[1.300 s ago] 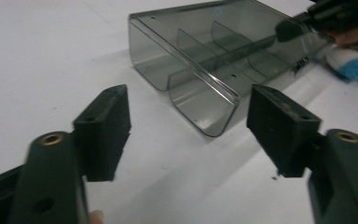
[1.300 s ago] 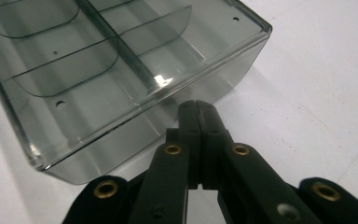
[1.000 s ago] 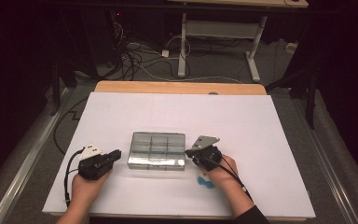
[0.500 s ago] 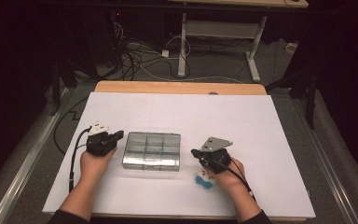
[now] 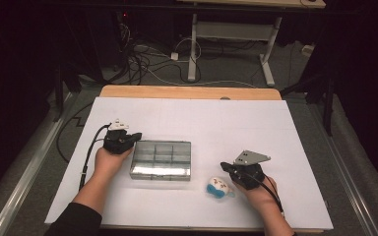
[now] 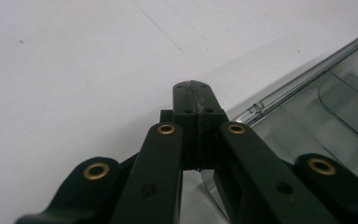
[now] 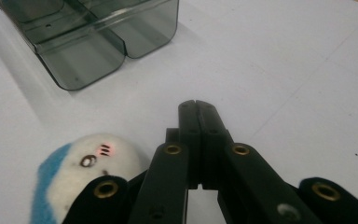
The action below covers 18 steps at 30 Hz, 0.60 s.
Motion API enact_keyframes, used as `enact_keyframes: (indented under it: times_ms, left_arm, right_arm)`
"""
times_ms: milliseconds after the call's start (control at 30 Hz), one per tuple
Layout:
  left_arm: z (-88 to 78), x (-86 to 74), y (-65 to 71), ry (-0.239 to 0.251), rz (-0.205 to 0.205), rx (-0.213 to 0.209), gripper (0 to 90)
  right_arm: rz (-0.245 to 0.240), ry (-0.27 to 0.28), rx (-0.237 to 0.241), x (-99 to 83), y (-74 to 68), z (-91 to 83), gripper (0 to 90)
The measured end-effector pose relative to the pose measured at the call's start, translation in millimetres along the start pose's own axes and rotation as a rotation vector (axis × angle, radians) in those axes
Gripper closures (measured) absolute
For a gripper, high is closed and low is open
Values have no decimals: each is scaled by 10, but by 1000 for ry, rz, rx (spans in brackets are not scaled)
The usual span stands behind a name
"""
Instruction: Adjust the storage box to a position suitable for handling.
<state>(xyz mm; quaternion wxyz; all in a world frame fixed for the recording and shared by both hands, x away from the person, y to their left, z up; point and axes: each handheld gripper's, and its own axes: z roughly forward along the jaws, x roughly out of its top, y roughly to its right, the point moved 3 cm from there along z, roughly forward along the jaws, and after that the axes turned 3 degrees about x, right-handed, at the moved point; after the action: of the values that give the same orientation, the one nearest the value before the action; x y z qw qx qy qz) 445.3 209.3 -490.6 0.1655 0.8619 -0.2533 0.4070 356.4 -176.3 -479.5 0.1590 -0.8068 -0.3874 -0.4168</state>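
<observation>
A clear grey compartment box [image 5: 161, 160] lies on the white table sheet. My left gripper [image 5: 137, 136] is shut and empty at the box's far left corner, pointing right. In the left gripper view its jaws [image 6: 196, 93] press together, with the box's edge [image 6: 307, 79] just to their right. A small blue-and-white plush toy [image 5: 218, 188] lies to the front right of the box. My right gripper [image 5: 223, 166] is shut and empty just right of the toy, pointing left. In the right gripper view the toy [image 7: 81, 168] sits beside the closed jaws [image 7: 196, 106] and the box [image 7: 98, 42] lies farther off.
The white sheet [image 5: 275, 128] covers a wooden table whose edge [image 5: 187, 92] shows at the back. Beyond it are cables [image 5: 142, 54] on the floor and a desk frame [image 5: 231, 34]. A cable trails from each gripper toward the person.
My left gripper has moved away from the person, up along the box's left side. My right gripper has drawn back to the right, off the box, and the plush toy now shows.
</observation>
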Motion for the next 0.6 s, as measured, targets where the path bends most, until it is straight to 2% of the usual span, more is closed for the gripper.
enact_keyframes:
  times_ms: [67,100,200,233,300,367,400,500,600]
  left_arm:
    - [-21,-19,41,-2,14,-7,880]
    - [-41,-36,74,-5,22,-11,880]
    - [-142,-153,211,10,25,-43,880]
    - [-142,-153,211,10,25,-43,880]
    - [-253,-273,326,21,29,-77,880]
    - [-289,-321,370,24,38,-86,880]
    - [-363,-380,414,38,42,-89,880]
    - [-428,-399,410,59,23,-79,879]
    - [-545,-500,411,70,6,-39,879]
  right_arm:
    - [-7,0,2,9,-28,5,900]
    - [-25,-4,14,26,-114,25,900]
    - [-52,-8,29,51,-234,49,900]
    - [-57,-5,43,68,-282,56,900]
    - [-61,-2,58,93,-347,58,900]
    - [-60,-1,66,102,-389,61,900]
    - [-76,-9,62,103,-446,80,900]
    - [-77,-16,62,101,-474,97,900]
    - [-75,-30,67,103,-496,138,900]
